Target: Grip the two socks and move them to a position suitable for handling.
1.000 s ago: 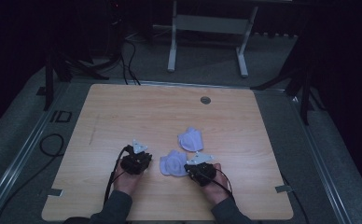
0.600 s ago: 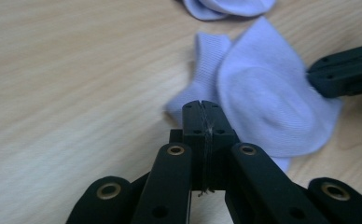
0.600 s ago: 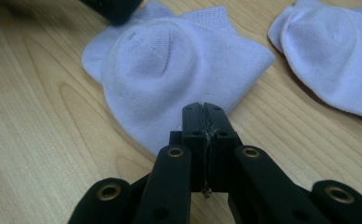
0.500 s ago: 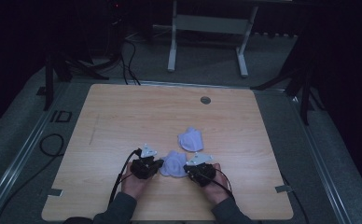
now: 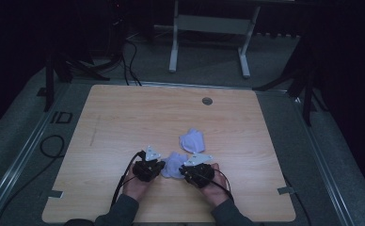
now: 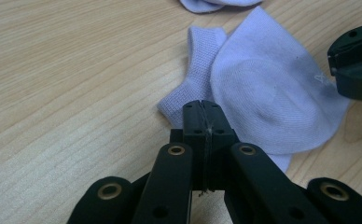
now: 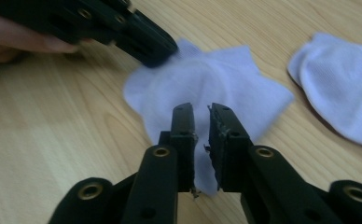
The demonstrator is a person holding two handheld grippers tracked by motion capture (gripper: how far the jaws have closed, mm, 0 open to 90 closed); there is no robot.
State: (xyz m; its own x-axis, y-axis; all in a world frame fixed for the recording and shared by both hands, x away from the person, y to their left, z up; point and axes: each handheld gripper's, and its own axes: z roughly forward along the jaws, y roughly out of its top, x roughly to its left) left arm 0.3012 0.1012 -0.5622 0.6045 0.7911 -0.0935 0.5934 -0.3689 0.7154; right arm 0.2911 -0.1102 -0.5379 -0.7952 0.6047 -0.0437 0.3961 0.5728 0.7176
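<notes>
Near sock point(image 5: 173, 165) is lying flat on the table point(image 5: 124, 117), close to the front edge, between the two grippers. It is pale lilac, ankle cut, with its cuff seen folded out at the upper left in the left gripper view point(image 6: 263, 88).

Left gripper point(image 6: 202, 108): jaws are shut tight together on the sock's near corner; a sliver of fabric appears pinched at the tips, so it is read as clamped on the cloth. Seen at the sock's left side from above point(image 5: 155, 165).

Right gripper point(image 7: 201, 116): jaws have just been opening and now stand slightly apart, with a narrow gap. Sock fabric is seen through the gap, but the pads are not pressing on it. Located at the sock's right edge point(image 5: 186, 169).

Second sock point(image 5: 193, 141) is lying just beyond the first, apart from it and untouched.

Risks, as judged:
- Left pinch is taken on very little material at the hem. Slip-out is likely if the sock is pulled or lifted hard.
- With the right side released, the sock could be dragged or bunched by any left-hand pull instead of being spread.
- If the right jaws are re-closed low, only the top layer may be caught, or the tabletop scraped.
- A wide sweep could disturb the second sock.
</notes>
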